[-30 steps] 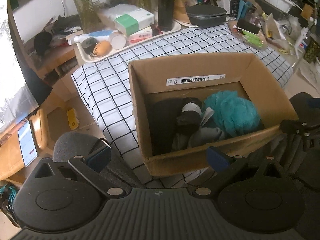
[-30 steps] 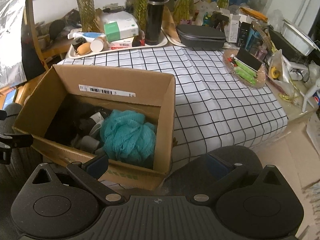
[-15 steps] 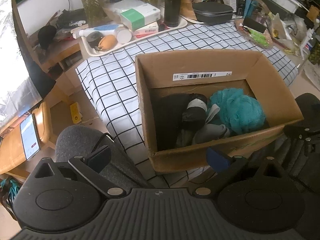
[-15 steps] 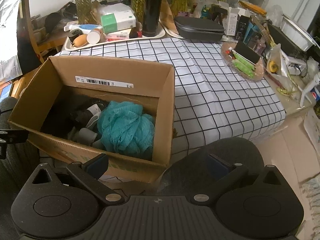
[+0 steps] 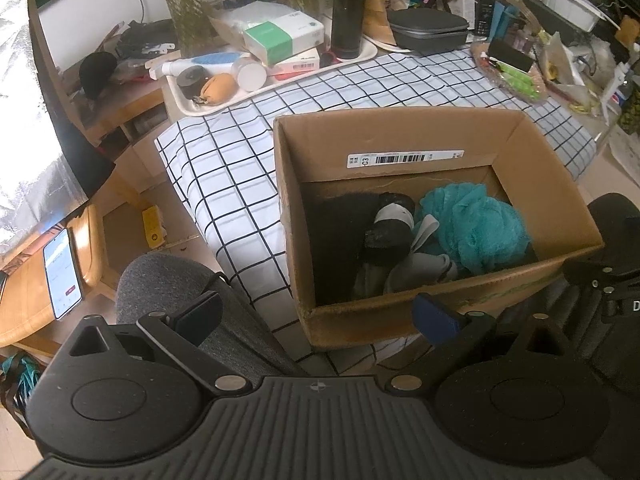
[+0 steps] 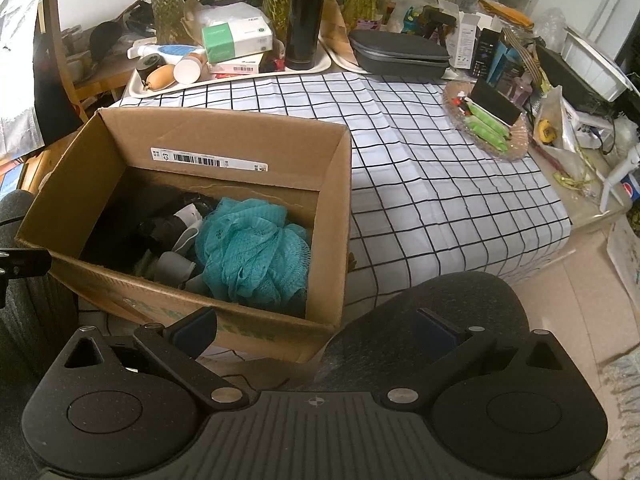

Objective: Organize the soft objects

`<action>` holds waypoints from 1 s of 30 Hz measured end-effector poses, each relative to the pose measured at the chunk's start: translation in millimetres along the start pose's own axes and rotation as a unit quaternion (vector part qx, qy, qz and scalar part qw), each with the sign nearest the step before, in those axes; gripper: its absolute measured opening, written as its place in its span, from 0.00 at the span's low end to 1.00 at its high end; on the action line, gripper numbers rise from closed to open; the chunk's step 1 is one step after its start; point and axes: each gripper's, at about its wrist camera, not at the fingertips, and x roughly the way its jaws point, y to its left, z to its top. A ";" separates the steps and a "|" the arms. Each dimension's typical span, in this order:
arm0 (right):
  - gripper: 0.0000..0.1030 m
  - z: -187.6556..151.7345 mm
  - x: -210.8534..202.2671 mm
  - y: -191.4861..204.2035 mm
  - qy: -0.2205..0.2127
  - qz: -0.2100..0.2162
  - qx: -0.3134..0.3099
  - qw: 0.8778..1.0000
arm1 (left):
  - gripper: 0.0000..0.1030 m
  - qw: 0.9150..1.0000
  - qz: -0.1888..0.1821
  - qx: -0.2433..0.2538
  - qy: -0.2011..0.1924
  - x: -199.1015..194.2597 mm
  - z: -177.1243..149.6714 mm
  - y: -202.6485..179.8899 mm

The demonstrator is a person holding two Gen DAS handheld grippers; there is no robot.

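Note:
An open cardboard box (image 5: pixel 400 136) stands on the checked tablecloth (image 5: pixel 224 184); it also shows in the right wrist view (image 6: pixel 224 132). Inside lie a teal mesh bath puff (image 5: pixel 476 224), a black cloth (image 5: pixel 340 232), a black-and-white sock roll (image 5: pixel 390 228) and grey socks (image 5: pixel 416 268). The puff (image 6: pixel 252 248) and grey socks (image 6: pixel 172 264) show in the right wrist view too. My left gripper (image 5: pixel 318 314) is open and empty, in front of the box. My right gripper (image 6: pixel 316 328) is open and empty, near the box's front right corner.
A white tray (image 6: pixel 224 80) with a black flask (image 6: pixel 306 16), boxes and tubes stands behind the box. A dark case (image 6: pixel 400 54) and a glass dish (image 6: pixel 488 124) sit at the right. My knees (image 5: pixel 172 280) lie below the grippers. A phone (image 5: pixel 60 268) rests on a wooden side table at the left.
Both grippers have drawn back and risen a little from the box, so it sits farther away in view. Both stay open and empty. The box contents have not moved.

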 end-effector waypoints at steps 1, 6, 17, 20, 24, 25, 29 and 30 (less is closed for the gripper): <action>1.00 0.0 -0.1 -0.1 0.000 0.000 0.000 1.000 | 1.00 1.000 0.000 0.000 0.000 0.0 -0.4 -0.5; 1.00 0.5 -0.6 -0.2 -0.002 -0.001 -0.001 1.000 | 1.00 1.000 0.000 0.001 0.002 -0.5 -1.0 -1.5; 1.00 1.1 -2.7 -0.5 -0.004 -0.002 -0.001 1.000 | 1.00 1.000 0.000 0.000 0.003 -0.5 -1.2 -1.0; 1.00 1.4 -3.5 -0.9 -0.004 -0.003 -0.001 1.000 | 1.00 1.000 0.000 -0.001 0.004 -0.4 -1.6 -0.8; 1.00 1.7 -4.5 -1.3 -0.004 -0.003 -0.002 1.000 | 1.00 1.000 -0.002 -0.003 0.004 -0.4 -2.0 -0.8; 1.00 1.3 -4.8 -1.0 -0.003 -0.003 -0.001 1.000 | 1.00 1.000 -0.002 -0.003 0.004 -0.4 -2.3 -1.1; 1.00 1.9 -5.5 -1.2 -0.003 -0.003 -0.002 1.000 | 1.00 1.000 -0.002 -0.003 0.006 0.1 -2.5 -0.8; 1.00 1.8 -5.2 -1.1 -0.003 -0.003 -0.002 1.000 | 1.00 1.000 -0.002 -0.003 0.006 0.1 -2.6 -0.8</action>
